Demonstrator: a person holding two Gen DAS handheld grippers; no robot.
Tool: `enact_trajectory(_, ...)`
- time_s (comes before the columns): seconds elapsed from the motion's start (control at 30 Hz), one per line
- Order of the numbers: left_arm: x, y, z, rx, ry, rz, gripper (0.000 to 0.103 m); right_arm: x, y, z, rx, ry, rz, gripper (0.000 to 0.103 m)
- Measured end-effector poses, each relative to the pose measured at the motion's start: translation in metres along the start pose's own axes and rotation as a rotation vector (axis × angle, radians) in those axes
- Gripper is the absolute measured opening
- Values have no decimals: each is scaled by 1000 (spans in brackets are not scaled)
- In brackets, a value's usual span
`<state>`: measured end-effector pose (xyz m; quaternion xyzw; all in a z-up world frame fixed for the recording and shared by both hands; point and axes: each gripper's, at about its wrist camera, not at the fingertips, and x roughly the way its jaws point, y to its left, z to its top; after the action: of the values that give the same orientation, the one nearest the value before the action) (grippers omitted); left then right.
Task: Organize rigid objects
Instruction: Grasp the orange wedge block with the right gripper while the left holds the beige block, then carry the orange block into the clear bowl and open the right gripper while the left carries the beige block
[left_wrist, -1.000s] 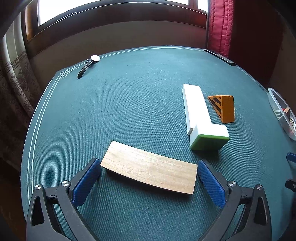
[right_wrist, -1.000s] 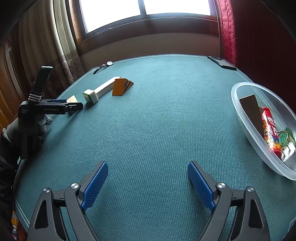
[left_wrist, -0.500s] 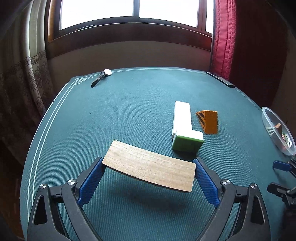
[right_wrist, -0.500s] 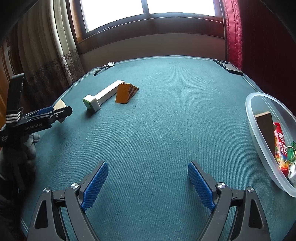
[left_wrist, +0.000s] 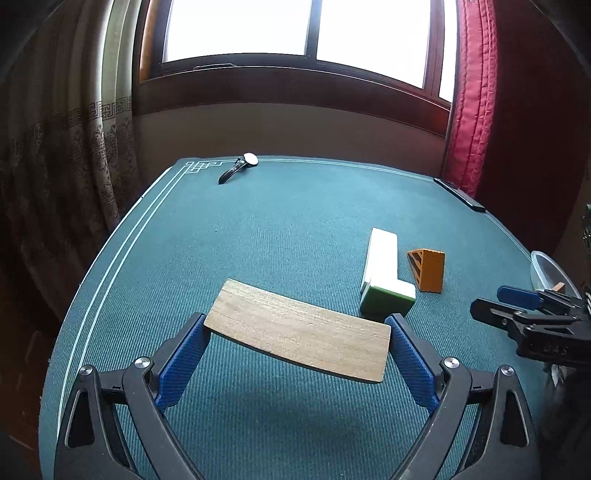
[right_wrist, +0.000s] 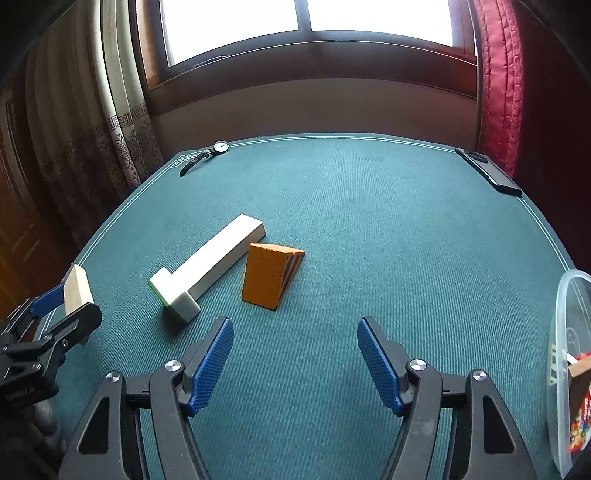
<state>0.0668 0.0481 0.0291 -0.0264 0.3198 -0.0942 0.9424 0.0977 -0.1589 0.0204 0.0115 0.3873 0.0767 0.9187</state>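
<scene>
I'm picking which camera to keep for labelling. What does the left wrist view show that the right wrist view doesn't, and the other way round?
Only the left wrist view shows the wooden board's broad face, clamped in the left gripper, and the right gripper from the side. Only the right wrist view shows items inside the clear tub and the right gripper, empty, jaws just narrowed. Both show the white and green block, orange wedge, wristwatch and green table.

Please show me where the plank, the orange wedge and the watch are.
plank (left_wrist: 299, 328), left wrist view, middle of top face
orange wedge (right_wrist: 264, 275), right wrist view, flat face
watch (right_wrist: 221, 146), right wrist view, dial
</scene>
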Motion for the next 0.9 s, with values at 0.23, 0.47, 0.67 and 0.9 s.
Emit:
enact_trajectory(0.23, -1, -1, -1, -9, 3, -19, 95, 25, 13, 19, 3, 29, 0, 61)
enact_trajectory(0.47, -1, -2, -2, -6, 0, -28, 95, 42, 20, 27, -14, 39, -40, 48)
enact_trajectory(0.67, -1, 0, -2, -14, 5, -36, 95, 43, 21, 28, -32, 25, -52, 37)
enact_trajectory(0.9, 1, 2, -1, -28, 13, -35, 95, 30, 15, 16, -41, 25, -47, 32)
